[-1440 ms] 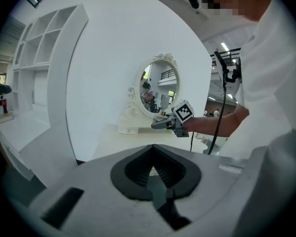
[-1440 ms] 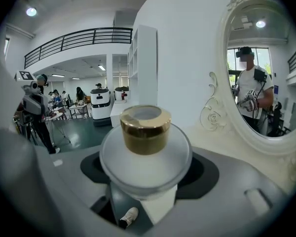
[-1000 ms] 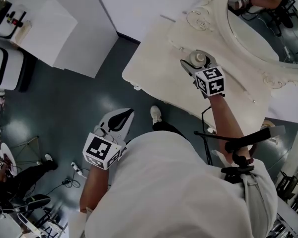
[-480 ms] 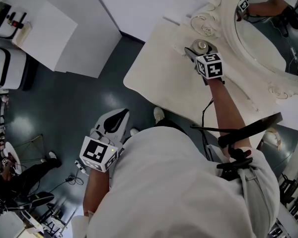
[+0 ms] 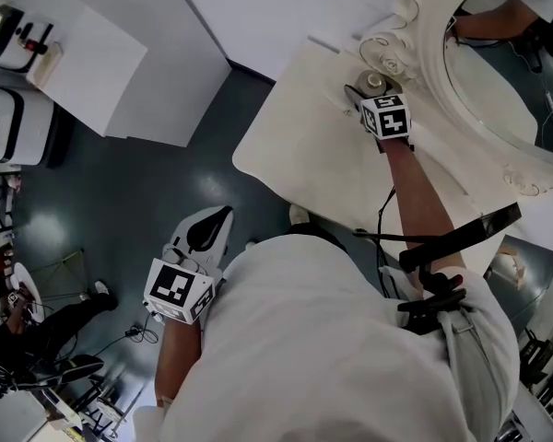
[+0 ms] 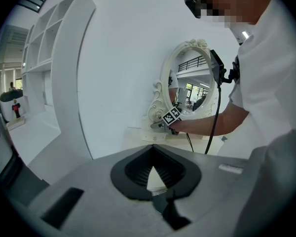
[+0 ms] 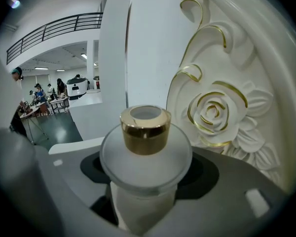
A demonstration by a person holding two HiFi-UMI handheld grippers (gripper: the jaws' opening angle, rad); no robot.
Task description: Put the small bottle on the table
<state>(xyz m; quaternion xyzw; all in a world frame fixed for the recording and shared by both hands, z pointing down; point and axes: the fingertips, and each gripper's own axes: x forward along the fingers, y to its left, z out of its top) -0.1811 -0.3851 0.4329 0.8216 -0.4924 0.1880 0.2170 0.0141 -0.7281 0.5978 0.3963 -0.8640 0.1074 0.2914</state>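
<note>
The small bottle (image 7: 145,157) is frosted white with a gold cap (image 7: 145,130), and my right gripper (image 7: 145,184) is shut on its body. In the head view the right gripper (image 5: 369,91) holds the bottle (image 5: 375,82) over the back of the white dressing table (image 5: 295,127), close to the carved mirror frame (image 7: 217,112). Whether the bottle's base touches the tabletop is hidden. My left gripper (image 5: 205,233) hangs beside my hip over the floor, jaws together and empty. The left gripper view shows its tips (image 6: 155,179) meeting, with the table far off.
An oval mirror (image 5: 498,72) in an ornate white frame stands at the table's back edge. A white cabinet (image 5: 92,53) stands to the left across dark floor. Cables (image 5: 134,330) and a seated person (image 5: 28,343) are at the lower left.
My right gripper has carried the bottle farther back across the table, toward the mirror frame. The left gripper has sunk slightly and stays shut.
</note>
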